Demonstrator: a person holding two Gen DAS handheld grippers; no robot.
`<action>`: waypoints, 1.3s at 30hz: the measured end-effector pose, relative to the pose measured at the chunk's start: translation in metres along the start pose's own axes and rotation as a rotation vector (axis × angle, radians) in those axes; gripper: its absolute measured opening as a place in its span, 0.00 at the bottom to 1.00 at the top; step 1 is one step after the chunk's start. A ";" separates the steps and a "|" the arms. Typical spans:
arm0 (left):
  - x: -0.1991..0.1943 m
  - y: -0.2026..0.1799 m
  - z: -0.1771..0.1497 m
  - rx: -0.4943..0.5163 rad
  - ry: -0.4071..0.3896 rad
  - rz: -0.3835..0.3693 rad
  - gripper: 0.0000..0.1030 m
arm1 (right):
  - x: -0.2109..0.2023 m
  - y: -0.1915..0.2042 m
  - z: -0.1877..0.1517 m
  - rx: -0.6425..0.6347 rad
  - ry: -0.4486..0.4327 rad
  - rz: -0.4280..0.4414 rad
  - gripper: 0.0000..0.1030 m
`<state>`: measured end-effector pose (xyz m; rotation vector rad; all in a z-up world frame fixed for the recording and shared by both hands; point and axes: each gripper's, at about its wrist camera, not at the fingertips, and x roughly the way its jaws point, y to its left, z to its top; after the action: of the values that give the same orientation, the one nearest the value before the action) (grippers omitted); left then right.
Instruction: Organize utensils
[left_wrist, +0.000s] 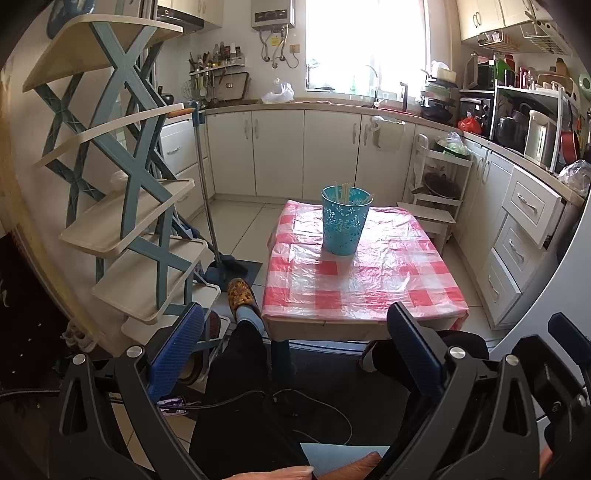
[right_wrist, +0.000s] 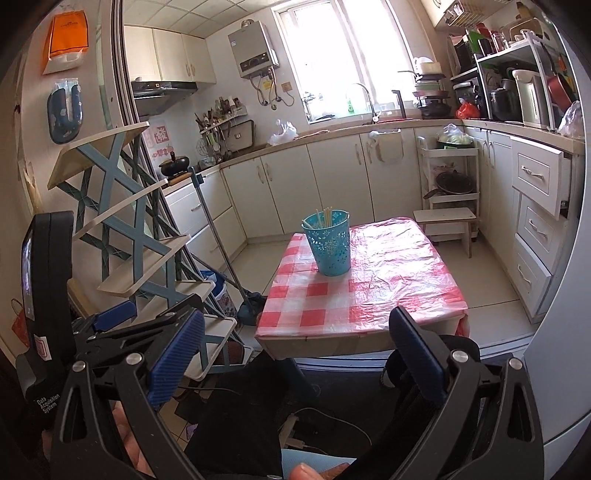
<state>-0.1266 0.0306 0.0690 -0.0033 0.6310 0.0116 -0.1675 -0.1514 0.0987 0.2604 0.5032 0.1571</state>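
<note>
Both your grippers sit low and back from the table, held over your lap and aimed level toward the far cabinets. Your left gripper (left_wrist: 295, 343) is spread wide, nothing between its blue pads (left_wrist: 177, 350). Your right gripper (right_wrist: 295, 350) is just the same, released and empty, and in its view the left unit shows just beside it on the left, well apart from the table.

Between you and the work: your knees in dark trousers and a slippered foot (left_wrist: 242, 295) planted by the table's near left corner. A tiered shelf rack (left_wrist: 140, 206) with blue crossed braces crowds the left side, and a mop (left_wrist: 218, 240) leans beside it, its head on the floor close to the table's left edge. A small white stool (right_wrist: 445, 221) stands just past the far right corner. Cables trail on the floor below your grippers.

The tabletop (left_wrist: 369, 280) wears a red-and-white checked cover under crinkled clear plastic. On it, toward the far left part, stands a teal perforated holder (left_wrist: 345, 221), upright, flower cut-outs all round its wall. Pale chopsticks (left_wrist: 345, 192) poke up from inside, leaning against the rim; the exact count is too small to tell. The holder is well apart from both grippers.
</note>
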 end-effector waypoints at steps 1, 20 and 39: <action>0.000 0.000 0.000 -0.001 0.000 0.001 0.93 | 0.000 0.000 0.000 0.000 0.000 0.000 0.93; -0.003 0.001 -0.001 -0.006 -0.003 0.005 0.93 | -0.007 -0.001 -0.005 -0.003 0.008 -0.001 0.93; -0.003 0.001 -0.001 -0.007 -0.004 0.005 0.92 | -0.007 0.001 -0.005 -0.002 0.007 -0.001 0.93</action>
<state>-0.1297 0.0317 0.0694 -0.0080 0.6265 0.0187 -0.1756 -0.1510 0.0978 0.2575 0.5099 0.1580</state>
